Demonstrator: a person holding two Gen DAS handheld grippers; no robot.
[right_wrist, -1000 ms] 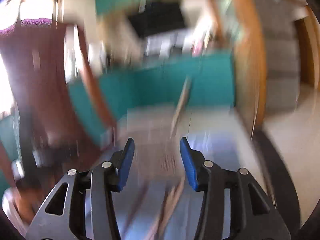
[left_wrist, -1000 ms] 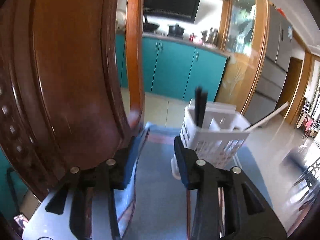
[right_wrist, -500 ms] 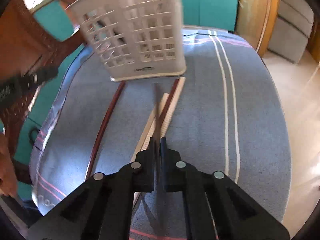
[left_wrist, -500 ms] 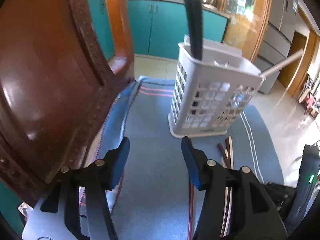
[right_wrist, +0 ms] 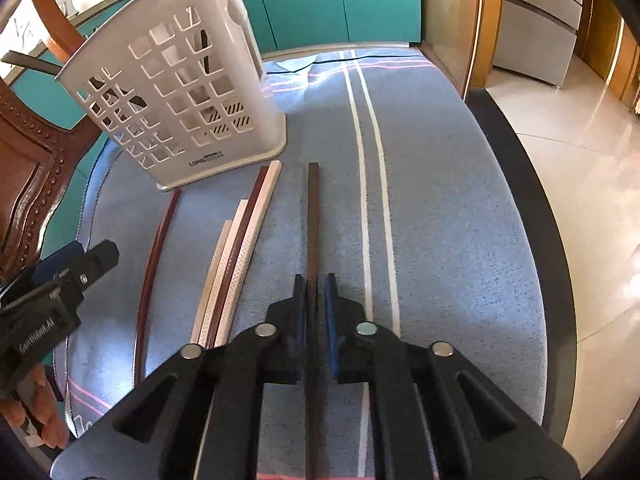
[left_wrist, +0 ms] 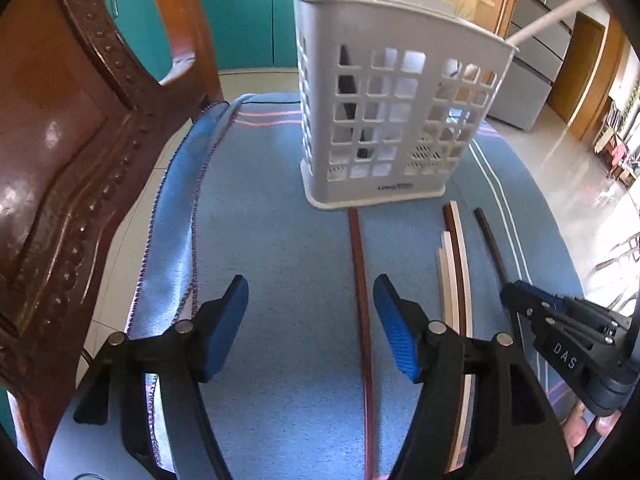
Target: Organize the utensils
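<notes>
At the far left stands a carved wooden chair [left_wrist: 60,152], beside the blue cloth [left_wrist: 280,240] that covers the table. The left gripper [left_wrist: 310,320] hangs over this cloth; its jaws have just been opening and now stand wide. A red-brown chopstick [left_wrist: 360,280] lies between them on the cloth, and the pads do not touch it. Behind stands the white utensil basket [left_wrist: 392,120], upright, with dark utensils inside. To the right lie pale and red-brown chopsticks [right_wrist: 240,248], close together. Further right, the right gripper [right_wrist: 316,300] has narrow jaws, just opened a little, and a dark chopstick [right_wrist: 313,220] runs between its pads while resting on the cloth.
</notes>
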